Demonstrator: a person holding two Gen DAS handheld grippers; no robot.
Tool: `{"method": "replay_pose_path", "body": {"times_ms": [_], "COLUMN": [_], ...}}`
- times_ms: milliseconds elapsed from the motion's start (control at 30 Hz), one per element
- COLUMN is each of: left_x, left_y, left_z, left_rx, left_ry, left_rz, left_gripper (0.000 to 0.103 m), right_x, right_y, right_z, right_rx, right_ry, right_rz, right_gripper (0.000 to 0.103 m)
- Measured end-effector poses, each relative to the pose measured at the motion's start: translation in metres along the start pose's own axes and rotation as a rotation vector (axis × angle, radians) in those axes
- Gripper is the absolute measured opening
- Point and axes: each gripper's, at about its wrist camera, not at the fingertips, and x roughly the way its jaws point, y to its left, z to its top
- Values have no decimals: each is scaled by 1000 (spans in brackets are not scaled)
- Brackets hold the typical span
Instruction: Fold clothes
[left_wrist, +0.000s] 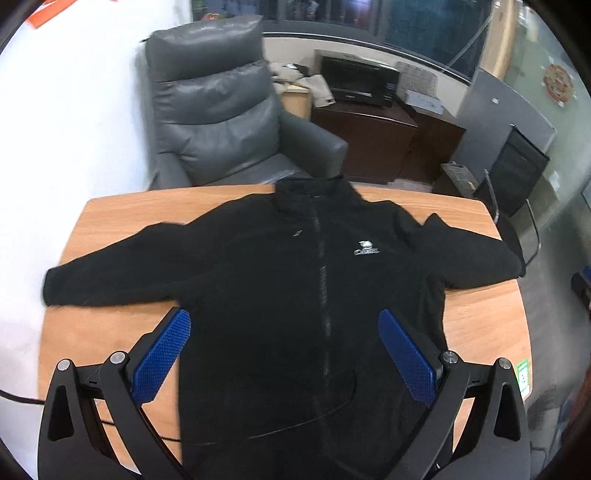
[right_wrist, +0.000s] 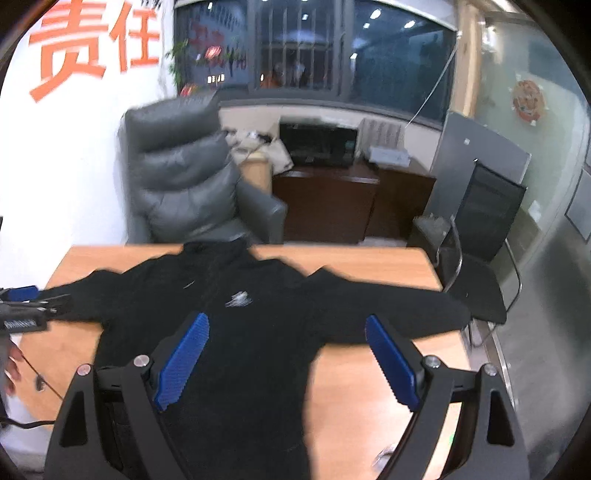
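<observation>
Black zip-front fleece jacket lies spread flat, sleeves out, on wooden tabletop. Left hand-held gripper and right hand-held gripper gape above it, holding nothing. Right view blurred; probably pinch cuffs cleanly for any fold

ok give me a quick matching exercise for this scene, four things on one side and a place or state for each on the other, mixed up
Things:
1. black jacket
2. grey armchair
3. left claw
4. white chest logo

Places or states:
A. open, hanging above the jacket's lower half
B. spread flat on the wooden table, sleeves out to both sides
C. beyond the far edge of the table, against the white wall
D. beside the zip, on the jacket's front

Pairs: 1-B, 2-C, 3-A, 4-D
</observation>
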Motion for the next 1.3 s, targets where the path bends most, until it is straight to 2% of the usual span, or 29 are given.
{"method": "replay_pose_path", "body": {"times_ms": [67, 233, 300, 400, 533, 600, 667, 733, 833, 867, 900, 933, 967, 1000, 1100, 1233, 1300], "left_x": [24, 107, 140, 188, 247, 275, 297, 314, 335, 340, 344, 348, 351, 353, 353, 346, 341], "left_y": [-14, -61, -85, -123, -181, -213, -241, -262, -285, -289, -293, -296, -299, -302, -307, -308, -306], "left_z": [6, 26, 35, 48, 70, 77, 79, 80, 76, 74, 72, 70, 68, 66, 62, 53, 48], "left_rx": [23, 43, 51, 74, 104, 155, 202, 234, 270, 273, 270, 268, 273, 279, 303, 324, 320], "left_ry": [3, 78, 99, 111, 133, 143, 149, 161, 182, 189, 195, 198, 195, 192, 174, 130, 114], "left_rz": [-29, -99, -114, -112, -161, -180, -197, -210, -215, -213, -215, -214, -206, -199, -181, -166, -167], "left_gripper": [103, 103, 103, 103, 103, 103, 103, 103, 103, 103, 103, 103, 103, 103, 103, 103, 103], "right_x": [26, 95, 123, 167, 232, 262, 286, 309, 336, 343, 347, 351, 350, 347, 328, 292, 264], "right_y": [-63, -224, -280, -343, -416, -444, -463, -477, -495, -499, -503, -507, -508, -507, -508, -490, -473], "right_z": [-9, -32, -43, -63, -89, -98, -104, -110, -119, -122, -126, -129, -130, -130, -121, -99, -81], "right_rx": [42, 155, 179, 186, 254, 288, 321, 358, 431, 462, 488, 512, 523, 528, 525, 441, 416], "right_ry": [9, 49, 66, 90, 158, 167, 185, 210, 233, 235, 238, 241, 232, 217, 157, 113, 62], "right_rz": [-21, -79, -75, -85, -29, 38, 113, 173, 258, 289, 308, 323, 334, 343, 367, 341, 334], "right_gripper": [94, 94, 94, 94, 94, 94, 94, 89, 76, 69, 55, 46, 31, 22, 11, 10, 9]}}
